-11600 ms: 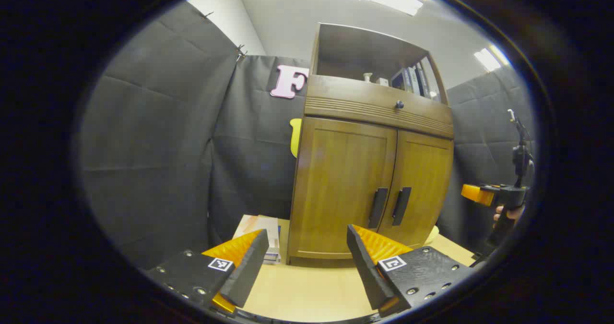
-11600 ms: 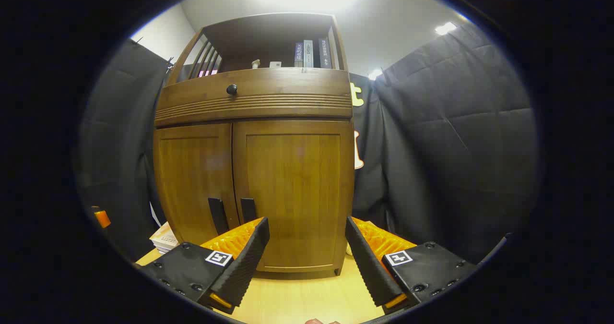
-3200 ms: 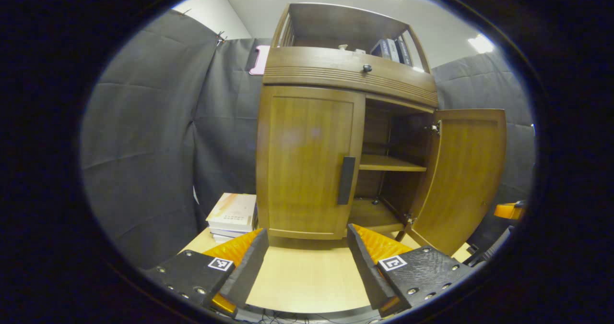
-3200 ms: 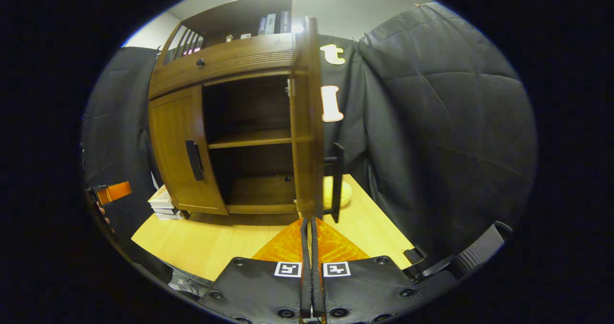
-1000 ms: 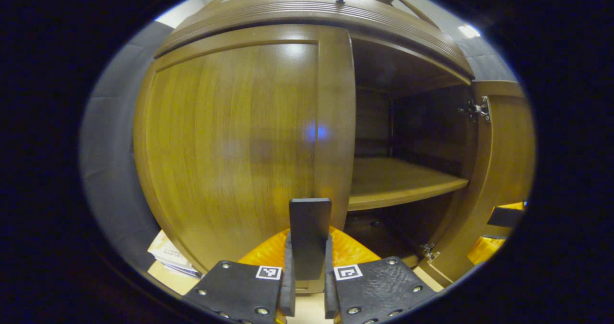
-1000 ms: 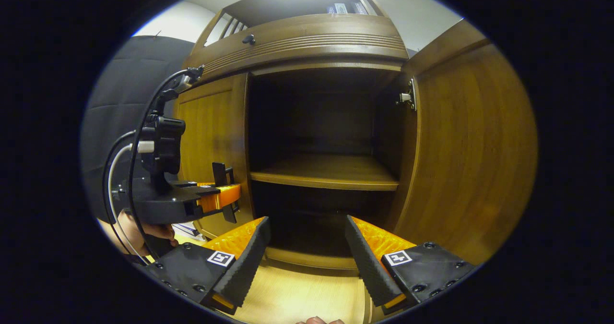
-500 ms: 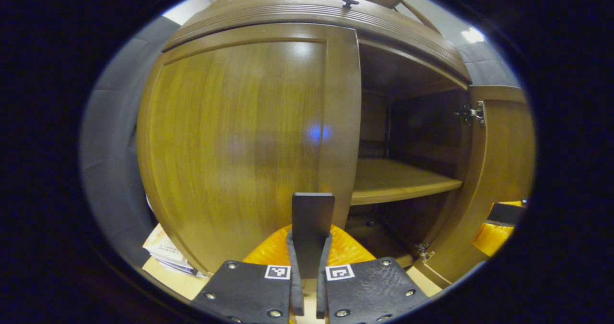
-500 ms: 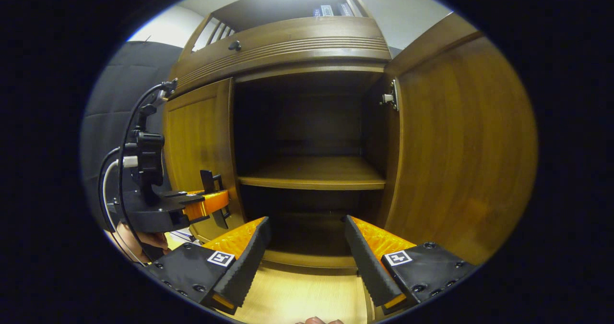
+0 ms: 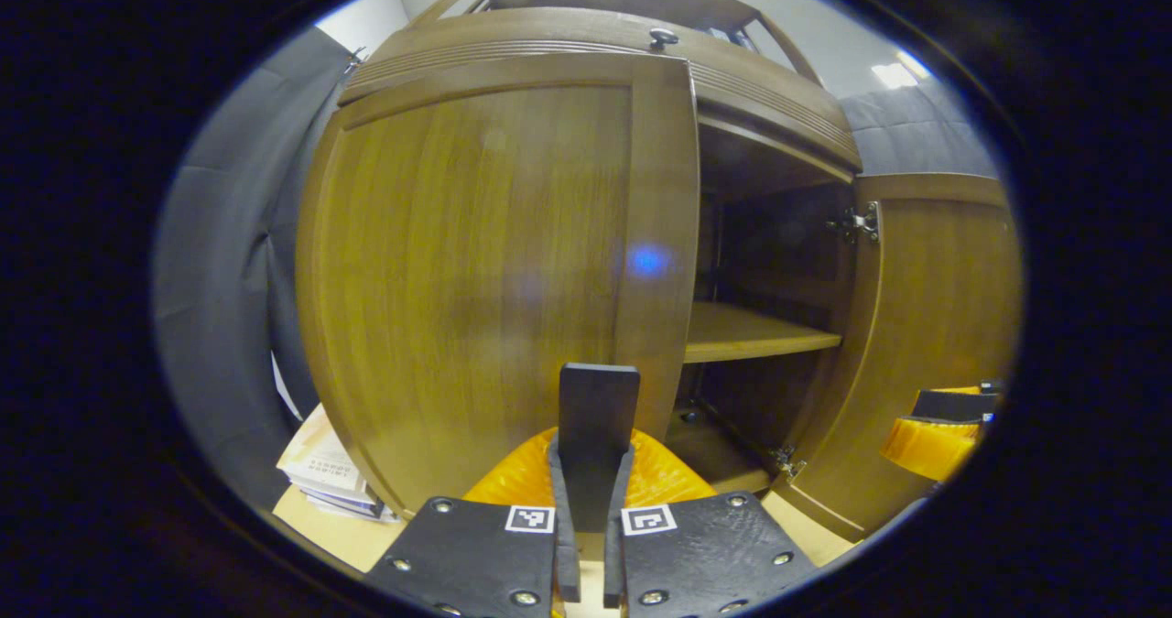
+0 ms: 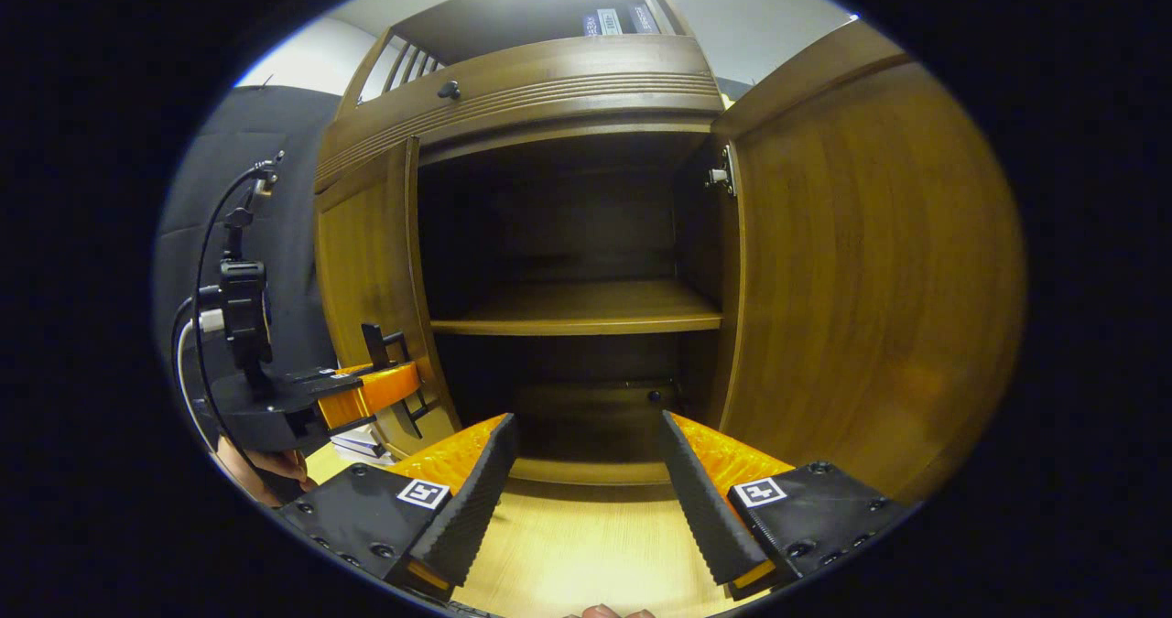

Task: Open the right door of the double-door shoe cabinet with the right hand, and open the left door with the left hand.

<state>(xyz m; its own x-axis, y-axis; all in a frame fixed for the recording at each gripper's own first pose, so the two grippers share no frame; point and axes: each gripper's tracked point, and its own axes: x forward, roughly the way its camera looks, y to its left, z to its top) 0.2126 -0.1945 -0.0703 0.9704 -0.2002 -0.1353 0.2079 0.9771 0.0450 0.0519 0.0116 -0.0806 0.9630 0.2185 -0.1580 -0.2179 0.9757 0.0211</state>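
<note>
Black quilted cloth (image 9: 220, 261) hangs at the left of the frame, a white wall (image 10: 302, 55) above it. A pale wooden tabletop (image 10: 568, 554) spans the bottom; a ceiling light (image 9: 893, 73) glows upper right.

A stack of books (image 9: 322, 471) lies on the wooden table (image 10: 568, 554).
</note>
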